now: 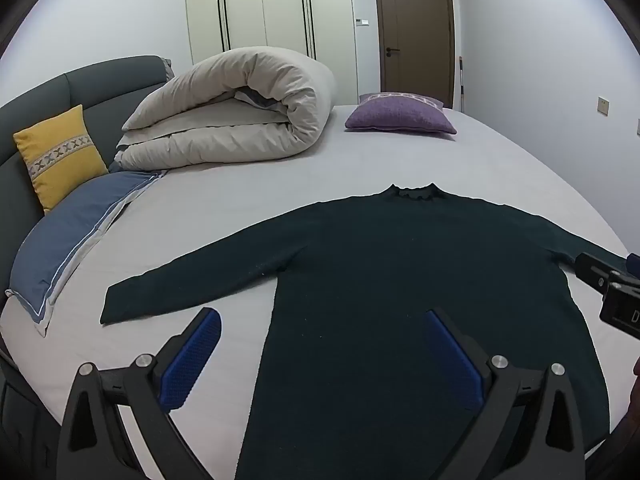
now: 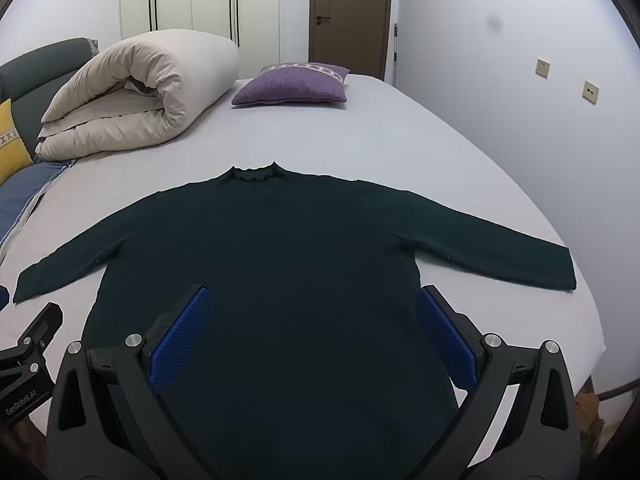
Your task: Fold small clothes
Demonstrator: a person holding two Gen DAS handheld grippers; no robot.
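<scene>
Left tool (image 1: 320, 320) agape, sweater (image 2: 280, 248) hem cut off — right sleeve partly hidden

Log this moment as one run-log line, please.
stage: before first fold | sweater: flat on bed, sleeves spread | left tongs: open, empty, above sweater | right tongs: open, empty, above sweater

I see a big bed (image 1: 240, 216) with a rolled-up blanket (image 1: 236, 112), a purple pillow (image 1: 400, 118) and a yellow pillow (image 1: 60, 156), white closets (image 1: 264, 4), a brown door (image 1: 416, 28) and pale walls (image 2: 500, 60).
</scene>
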